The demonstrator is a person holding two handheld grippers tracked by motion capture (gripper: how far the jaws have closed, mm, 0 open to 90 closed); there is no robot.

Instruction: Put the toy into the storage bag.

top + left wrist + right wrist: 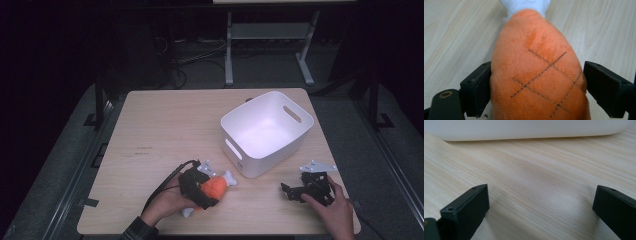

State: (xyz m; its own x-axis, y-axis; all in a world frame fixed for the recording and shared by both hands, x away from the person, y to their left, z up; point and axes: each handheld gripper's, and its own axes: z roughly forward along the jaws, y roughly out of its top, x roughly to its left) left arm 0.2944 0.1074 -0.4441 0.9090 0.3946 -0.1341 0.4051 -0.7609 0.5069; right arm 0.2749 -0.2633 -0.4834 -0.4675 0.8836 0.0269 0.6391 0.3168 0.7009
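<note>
A pale wood table is lit against a dark room, with a white bin right of centre. Near the front edge, left of the bin, an orange plush drumstick is straddled by the left gripper; its jaws are set against both flanks, though a firm squeeze cannot be confirmed. The right gripper is held wide open and empty, low over bare wood near the bin. The grip should probably be closed fully on the thick middle before any lift.
</note>
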